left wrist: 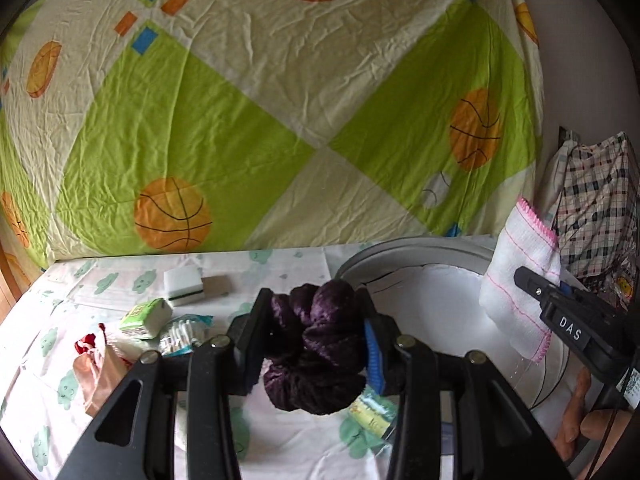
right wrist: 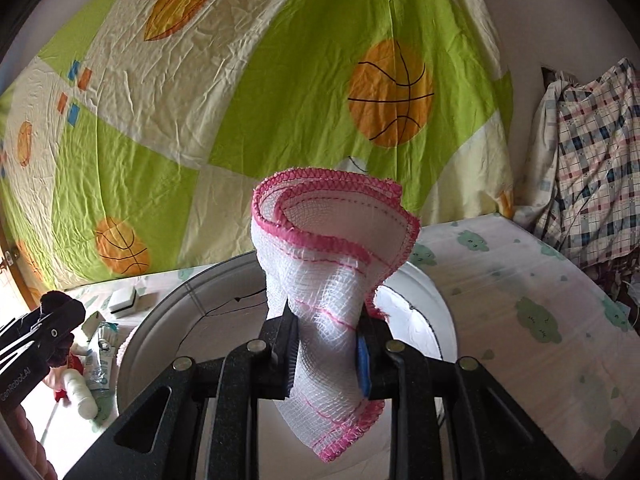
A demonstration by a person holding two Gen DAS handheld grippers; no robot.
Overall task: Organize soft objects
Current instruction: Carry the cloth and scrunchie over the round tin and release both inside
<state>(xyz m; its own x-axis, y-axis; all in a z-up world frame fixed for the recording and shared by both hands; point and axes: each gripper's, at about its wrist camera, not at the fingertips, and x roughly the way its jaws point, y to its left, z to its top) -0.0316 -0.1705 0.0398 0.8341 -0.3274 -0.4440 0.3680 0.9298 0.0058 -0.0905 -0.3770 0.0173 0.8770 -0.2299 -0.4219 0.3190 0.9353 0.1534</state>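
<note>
Left wrist view shows the left gripper clamped on a purple scrunchie and the right gripper clamped on a pink-edged cloth, both above the white basin at lower centre, while tissue packs and a sponge at left remain unsorted.

**Background and Surroundings**

We see a large sheet hanging as a backdrop behind the work surface. It is printed in green and cream squares with orange basketballs, and it is visibly creased. We see the same sheet in the right wrist view.

The work surface carries a white tablecloth printed with small green clouds. It lies flat up to the foot of the sheet.

At the right edge we see a plaid fabric in dark blue, red and cream, bunched against a pale wall. It lies just beside the far right corner of the tablecloth.
</note>
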